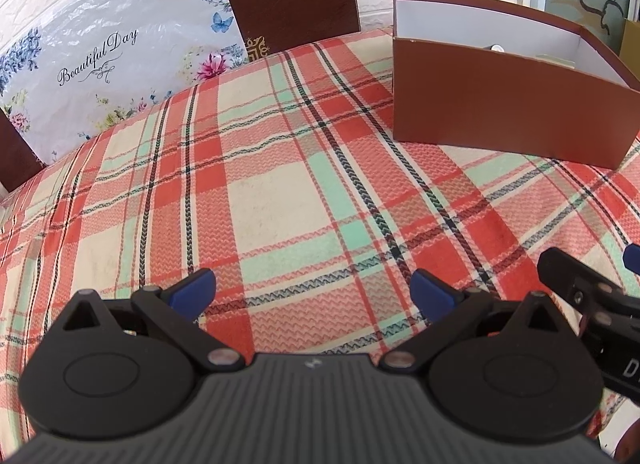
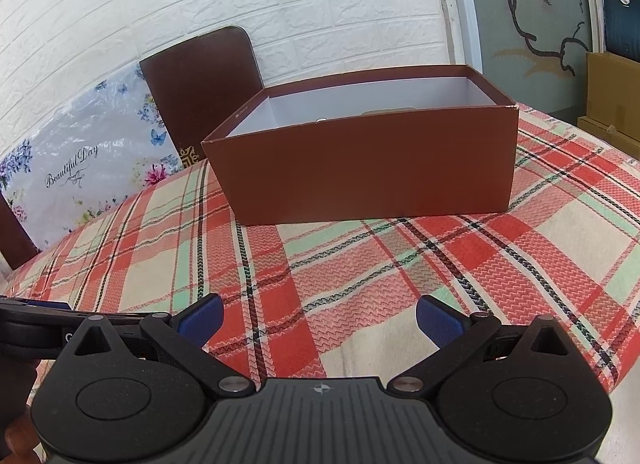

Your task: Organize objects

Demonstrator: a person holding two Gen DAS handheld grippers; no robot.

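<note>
Left hand-held gripper (image 1: 312, 290) spread, right hand-held gripper (image 2: 319, 318) spread, brown box (image 2: 368, 167) whole only from right

your left gripper (image 1: 312, 290) hovers spread wide over the plaid tablecloth (image 1: 256, 191), gripping nothing. the open brown box (image 1: 500, 103) sits ahead to the right, a floral bag (image 1: 104, 59) far left.

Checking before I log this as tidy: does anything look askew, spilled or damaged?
Nothing stands out. The box sits flat and open on the cloth, with no visible damage or spills. Both grippers, left and right, are open and hold nothing.
</note>
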